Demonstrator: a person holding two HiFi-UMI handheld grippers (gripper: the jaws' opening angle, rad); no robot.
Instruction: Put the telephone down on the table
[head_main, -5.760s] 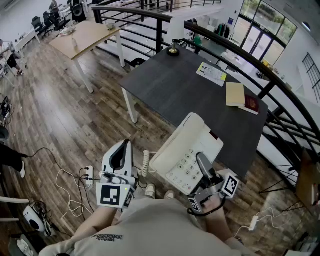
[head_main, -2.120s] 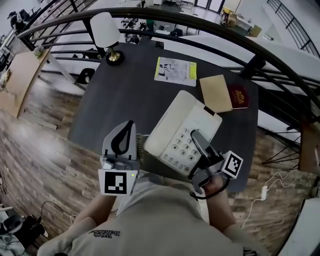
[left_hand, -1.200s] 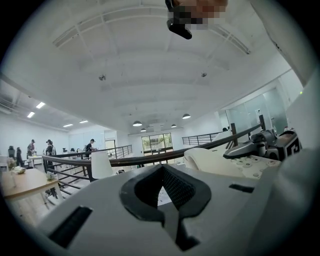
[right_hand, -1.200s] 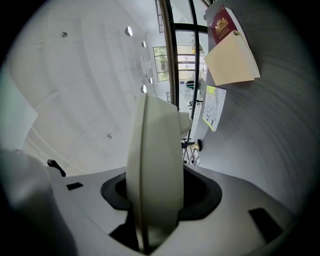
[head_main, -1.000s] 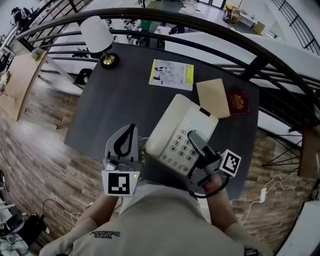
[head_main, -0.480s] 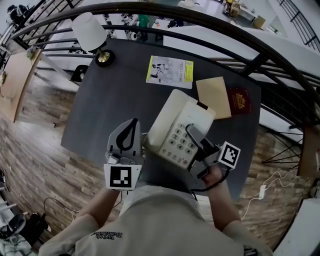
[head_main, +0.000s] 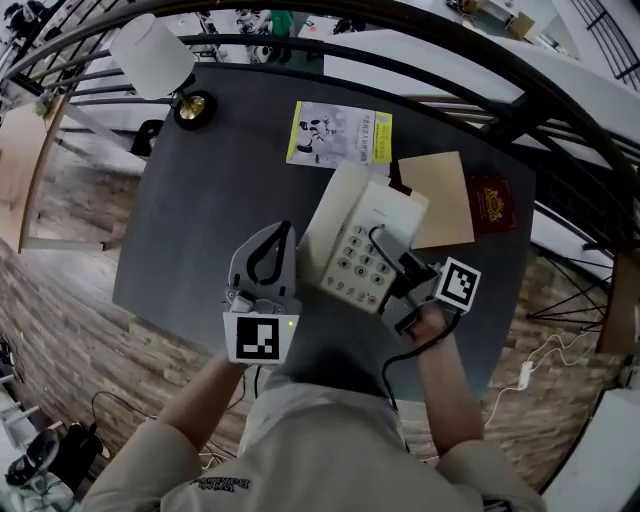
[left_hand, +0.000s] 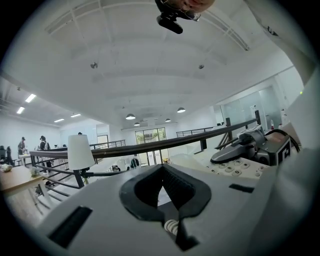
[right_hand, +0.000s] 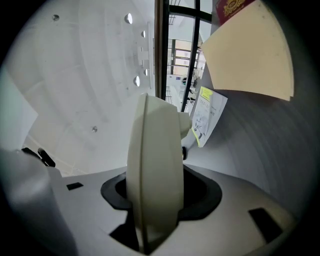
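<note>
The cream telephone (head_main: 362, 238) with a grey keypad hangs tilted over the dark table (head_main: 210, 200), near its middle. My right gripper (head_main: 384, 247) is shut on the phone's near right edge, one dark finger lying across the keypad. In the right gripper view the phone body (right_hand: 154, 165) fills the gap between the jaws. My left gripper (head_main: 280, 236) sits at the phone's left side, tips together. The coiled cord (left_hand: 171, 226) shows between its pads in the left gripper view. I cannot tell whether the phone touches the table.
A white-shaded lamp (head_main: 152, 58) stands at the table's far left corner. A leaflet (head_main: 340, 133), a tan envelope (head_main: 440, 197) and a dark red passport (head_main: 493, 203) lie beyond the phone. A black railing (head_main: 470, 62) runs behind the table.
Both grippers and the telephone have moved forward over the table and sunk lower. The phone now lies close to the tan envelope and the leaflet.
</note>
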